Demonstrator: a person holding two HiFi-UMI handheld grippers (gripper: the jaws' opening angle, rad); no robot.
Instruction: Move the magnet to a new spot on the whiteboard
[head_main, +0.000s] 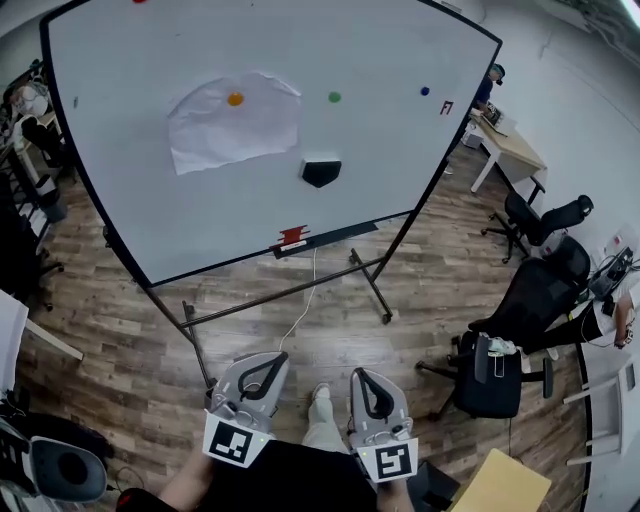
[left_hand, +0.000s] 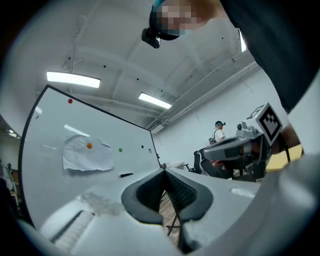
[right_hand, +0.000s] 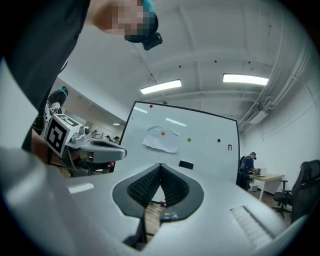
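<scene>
The whiteboard (head_main: 130, 200) stands on a wheeled frame well ahead of me. An orange magnet (head_main: 235, 99) pins a crumpled white paper (head_main: 235, 135) to it. A green magnet (head_main: 334, 97) and a blue magnet (head_main: 425, 91) sit to its right, and a red one (right_hand: 151, 106) sits near the top edge. My left gripper (head_main: 275, 357) and right gripper (head_main: 358, 374) are held close to my body, side by side, far short of the board. Both point toward it, shut with nothing between the jaws.
A black eraser (head_main: 321, 171) clings to the board, and a red item (head_main: 292, 236) lies on its tray. Office chairs (head_main: 500, 370) stand to the right, with a desk (head_main: 510, 140) and a person (head_main: 487, 85) behind. The board's stand legs (head_main: 375, 290) jut onto the wood floor.
</scene>
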